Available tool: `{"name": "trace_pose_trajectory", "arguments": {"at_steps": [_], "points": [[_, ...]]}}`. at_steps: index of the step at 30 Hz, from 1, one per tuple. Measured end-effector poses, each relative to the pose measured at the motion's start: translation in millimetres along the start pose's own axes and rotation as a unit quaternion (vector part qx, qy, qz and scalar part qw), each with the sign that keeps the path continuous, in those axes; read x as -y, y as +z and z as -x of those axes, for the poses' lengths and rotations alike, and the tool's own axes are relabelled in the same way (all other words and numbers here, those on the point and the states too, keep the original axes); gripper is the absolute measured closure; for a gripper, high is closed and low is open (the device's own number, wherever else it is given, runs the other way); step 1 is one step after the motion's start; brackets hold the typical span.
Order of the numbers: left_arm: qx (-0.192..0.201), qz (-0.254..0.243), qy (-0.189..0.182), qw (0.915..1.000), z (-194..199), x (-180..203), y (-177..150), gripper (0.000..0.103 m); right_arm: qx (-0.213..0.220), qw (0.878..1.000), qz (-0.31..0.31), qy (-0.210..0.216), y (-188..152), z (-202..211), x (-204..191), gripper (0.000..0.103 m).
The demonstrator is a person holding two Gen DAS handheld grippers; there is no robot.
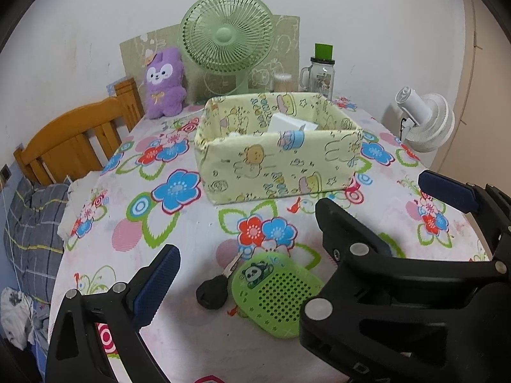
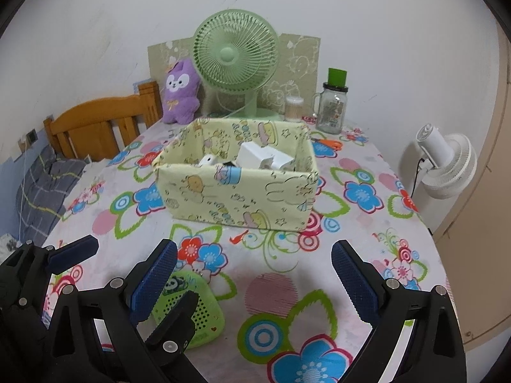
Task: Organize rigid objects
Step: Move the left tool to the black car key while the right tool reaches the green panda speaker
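Observation:
A green perforated panda case (image 1: 277,294) lies flat on the flowered tablecloth, with a black-headed key (image 1: 214,290) touching its left edge. My left gripper (image 1: 246,245) is open just above and around them; only its left blue pad (image 1: 156,284) shows clearly. The right gripper's fingers (image 1: 348,239) cross this view on the right. In the right wrist view my right gripper (image 2: 254,279) is open and empty, with the panda case (image 2: 191,306) low on its left, partly hidden by the left gripper's finger (image 2: 174,319). The yellow fabric box (image 1: 281,146) (image 2: 236,185) holds white items (image 2: 265,156).
A green fan (image 1: 226,32), purple plush (image 1: 164,83), glass jar (image 1: 321,76) and toothpick pot (image 1: 282,81) stand at the table's back. Orange scissors (image 2: 329,143) lie right of the box. A white fan (image 2: 447,166) stands off the right edge, a wooden bed (image 1: 73,140) to the left.

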State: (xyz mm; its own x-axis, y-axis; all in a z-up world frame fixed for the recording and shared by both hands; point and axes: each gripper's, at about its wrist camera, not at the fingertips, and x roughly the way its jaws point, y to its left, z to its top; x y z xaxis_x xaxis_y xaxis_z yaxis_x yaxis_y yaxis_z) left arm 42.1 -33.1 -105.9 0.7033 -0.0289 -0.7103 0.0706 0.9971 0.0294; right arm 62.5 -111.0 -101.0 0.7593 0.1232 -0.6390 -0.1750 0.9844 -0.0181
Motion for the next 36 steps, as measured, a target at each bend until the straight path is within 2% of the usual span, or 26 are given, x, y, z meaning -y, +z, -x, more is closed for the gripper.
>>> {"name": "trace_pose_trajectory", "arguments": {"at_steps": [6,10,26,30,34,36], "points": [[0.010,0.002,0.024,0.9997,-3.2,-9.0,-12.5,0.003,0.007,1.000,0.004,0.000,-10.7,-5.7,-6.7,0.004],[0.003,0.011,0.025,0.9996,-8.5,-20.5,-19.5,0.003,0.014,1.000,0.018,-0.013,-17.2,-9.7,-10.8,0.004],[-0.032,0.033,0.035,0.9983,-36.3,-52.3,-48.0,0.006,-0.026,0.999,0.029,0.005,-40.1,-40.3,-34.6,0.004],[-0.033,0.022,0.052,0.9979,-41.4,-55.7,-48.2,0.017,-0.029,0.999,0.033,0.003,-40.9,-44.6,-41.3,0.004],[-0.043,0.024,0.041,0.9979,-47.4,-62.8,-49.6,0.026,-0.034,0.999,0.036,0.002,-40.7,-49.1,-47.7,0.004],[-0.050,0.026,0.036,0.9977,-51.3,-65.6,-50.9,0.027,-0.037,0.999,0.040,0.001,-41.3,-51.3,-51.4,0.004]]}}
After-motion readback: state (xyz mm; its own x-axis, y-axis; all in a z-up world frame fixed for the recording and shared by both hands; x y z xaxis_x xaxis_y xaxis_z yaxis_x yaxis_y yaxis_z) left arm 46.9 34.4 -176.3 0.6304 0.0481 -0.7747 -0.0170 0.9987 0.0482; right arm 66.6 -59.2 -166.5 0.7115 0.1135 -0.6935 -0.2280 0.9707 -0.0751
